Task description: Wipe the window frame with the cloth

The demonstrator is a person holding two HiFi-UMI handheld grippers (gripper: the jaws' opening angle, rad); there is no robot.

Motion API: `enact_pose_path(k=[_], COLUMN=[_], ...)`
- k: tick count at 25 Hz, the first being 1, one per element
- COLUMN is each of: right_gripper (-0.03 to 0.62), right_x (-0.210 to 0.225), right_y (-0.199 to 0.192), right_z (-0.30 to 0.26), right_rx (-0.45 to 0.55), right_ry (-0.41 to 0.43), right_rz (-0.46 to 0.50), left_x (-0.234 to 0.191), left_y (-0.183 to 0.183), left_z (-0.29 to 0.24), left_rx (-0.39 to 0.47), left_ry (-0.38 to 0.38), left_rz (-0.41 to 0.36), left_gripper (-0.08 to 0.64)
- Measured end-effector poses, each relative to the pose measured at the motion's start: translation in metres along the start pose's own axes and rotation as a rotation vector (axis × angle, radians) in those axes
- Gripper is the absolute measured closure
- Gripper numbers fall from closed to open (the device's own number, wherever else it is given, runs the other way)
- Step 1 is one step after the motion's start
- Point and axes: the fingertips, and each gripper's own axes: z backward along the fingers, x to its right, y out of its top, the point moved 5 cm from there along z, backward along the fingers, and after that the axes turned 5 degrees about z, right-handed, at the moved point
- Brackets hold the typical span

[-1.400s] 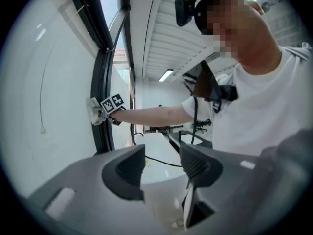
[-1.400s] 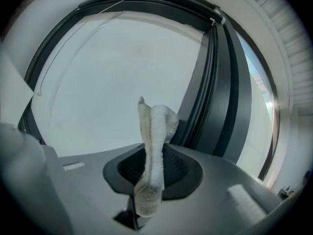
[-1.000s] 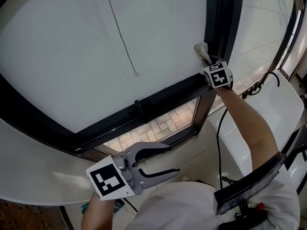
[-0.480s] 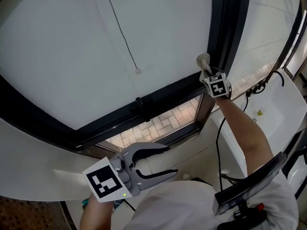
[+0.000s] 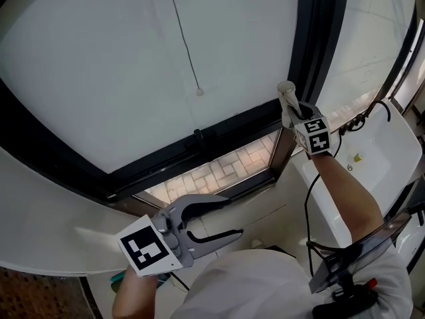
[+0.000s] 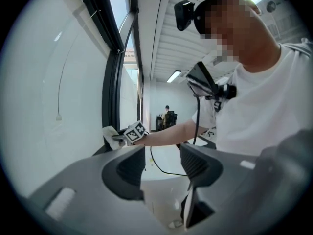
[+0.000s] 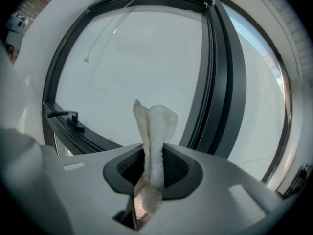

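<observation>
A pale folded cloth (image 7: 155, 131) stands up between the jaws of my right gripper (image 7: 152, 168), which is shut on it. In the head view the cloth (image 5: 287, 93) sits against the black vertical bar of the window frame (image 5: 311, 52), just above the frame's lower corner, with my right gripper (image 5: 292, 108) below it. The dark frame (image 7: 208, 82) runs up past the cloth's right side. My left gripper (image 5: 229, 219) hangs low near my body, open and holding nothing. In the left gripper view its jaws (image 6: 163, 164) stand apart, and the cloth (image 6: 110, 132) shows far off.
A white roller blind (image 5: 146, 58) with a pull cord (image 5: 199, 92) covers the pane. A black window handle (image 5: 197, 137) sits on the lower frame bar. A white sill unit (image 5: 358, 158) with a black cable (image 5: 358, 118) lies right. A person sits far down the room (image 6: 167, 116).
My right gripper and the cloth have slid down and a little right along the vertical frame bar. The left gripper has barely shifted.
</observation>
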Motion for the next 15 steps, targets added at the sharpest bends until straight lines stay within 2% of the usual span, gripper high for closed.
enact_pose_path(k=[5, 9, 12, 15], right_gripper=[0.520, 0.520, 0.520, 0.520], right_x=[-0.042, -0.081, -0.100, -0.109], right_y=[-0.004, -0.009, -0.007, 0.004], right_z=[0.100, 0.188, 0.248, 0.288], right_rx=[0.055, 0.056, 0.041, 0.044], right_ry=[0.027, 0.023, -0.005, 0.021], right_rz=[-0.092, -0.192, -0.156, -0.110], left_x=[0.008, 0.023, 0.031, 0.038], left_y=[-0.019, -0.038, -0.053, -0.064], left_z=[0.016, 0.025, 0.033, 0.036], left_rx=[-0.018, 0.029, 0.069, 0.079], left_ry=[0.071, 0.062, 0.067, 0.087], left_rz=[-0.077, -0.064, -0.039, -0.012], left_gripper=[0.318, 0.318, 0.318, 0.318])
